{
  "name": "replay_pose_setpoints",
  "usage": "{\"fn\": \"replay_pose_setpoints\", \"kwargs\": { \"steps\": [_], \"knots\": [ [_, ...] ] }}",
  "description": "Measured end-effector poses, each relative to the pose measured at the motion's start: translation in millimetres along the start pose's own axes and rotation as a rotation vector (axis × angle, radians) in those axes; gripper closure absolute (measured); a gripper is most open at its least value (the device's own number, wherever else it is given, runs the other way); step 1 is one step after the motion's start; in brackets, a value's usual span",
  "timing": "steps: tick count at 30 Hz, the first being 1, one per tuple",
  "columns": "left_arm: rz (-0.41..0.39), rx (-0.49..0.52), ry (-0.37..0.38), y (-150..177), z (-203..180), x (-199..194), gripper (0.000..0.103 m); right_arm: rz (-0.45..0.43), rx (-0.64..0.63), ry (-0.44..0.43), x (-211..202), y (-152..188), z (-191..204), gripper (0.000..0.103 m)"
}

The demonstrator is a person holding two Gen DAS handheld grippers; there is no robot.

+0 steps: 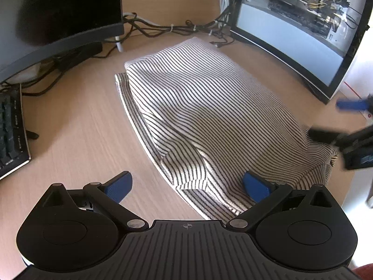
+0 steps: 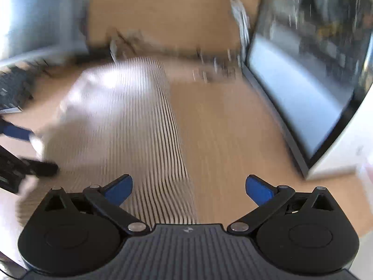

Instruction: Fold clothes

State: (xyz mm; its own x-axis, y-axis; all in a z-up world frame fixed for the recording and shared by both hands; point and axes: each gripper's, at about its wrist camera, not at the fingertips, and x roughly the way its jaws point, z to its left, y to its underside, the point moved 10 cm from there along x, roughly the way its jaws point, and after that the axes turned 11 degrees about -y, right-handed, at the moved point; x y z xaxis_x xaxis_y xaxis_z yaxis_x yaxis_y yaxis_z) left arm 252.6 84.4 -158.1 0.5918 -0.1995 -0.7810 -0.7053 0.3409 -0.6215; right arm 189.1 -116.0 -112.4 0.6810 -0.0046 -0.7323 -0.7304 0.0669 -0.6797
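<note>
Left wrist view: my left gripper (image 1: 187, 186) has its jaws spread wide, nothing between the blue pads. The black-and-white striped knit garment (image 1: 209, 116) lies on the pale wood-grain desk (image 1: 77, 140), doubled over itself, with an under-layer peeking out along its nine o'clock edge. The near hem sits right under my right-hand pad, at five o'clock. At three o'clock my other tool's black finger is against the cloth's corner. A dark monitor (image 1: 58, 7) stands at ten o'clock, a glass-sided computer case (image 1: 303, 23) at one o'clock, a black keyboard (image 1: 11, 135) at nine. No baskets or bins that I can see.

Right wrist view: heavily blurred. My right gripper (image 2: 188, 190) is also released, pads far apart and empty, over the striped cloth's right edge at eleven o'clock, bare desk beyond.

My call: the garment reads as partly folded. Any further fold wants both near corners pinched through all layers and carried over evenly, keeping stripes parallel so the edges meet.
</note>
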Motion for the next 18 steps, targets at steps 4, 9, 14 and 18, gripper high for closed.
{"fn": "replay_pose_setpoints", "kwargs": {
  "steps": [4,9,14,18],
  "knots": [
    [0.005,-0.010,-0.032,4.1,-1.7,1.3,0.000,-0.042,-0.070,-0.060,-5.0,-5.3,12.8,0.000],
    [0.007,-0.037,-0.076,9.4,-4.5,-10.5,0.000,0.043,-0.212,-0.153,8.9,17.8,24.9,0.000],
    [-0.008,-0.105,-0.168,21.9,11.9,-36.5,0.000,0.023,-0.445,-0.306,-8.6,24.8,46.8,0.015],
    [0.018,-0.206,-0.244,43.7,29.7,-57.8,0.000,0.007,-0.632,-0.429,-24.3,33.0,64.0,0.015]
  ]
}}
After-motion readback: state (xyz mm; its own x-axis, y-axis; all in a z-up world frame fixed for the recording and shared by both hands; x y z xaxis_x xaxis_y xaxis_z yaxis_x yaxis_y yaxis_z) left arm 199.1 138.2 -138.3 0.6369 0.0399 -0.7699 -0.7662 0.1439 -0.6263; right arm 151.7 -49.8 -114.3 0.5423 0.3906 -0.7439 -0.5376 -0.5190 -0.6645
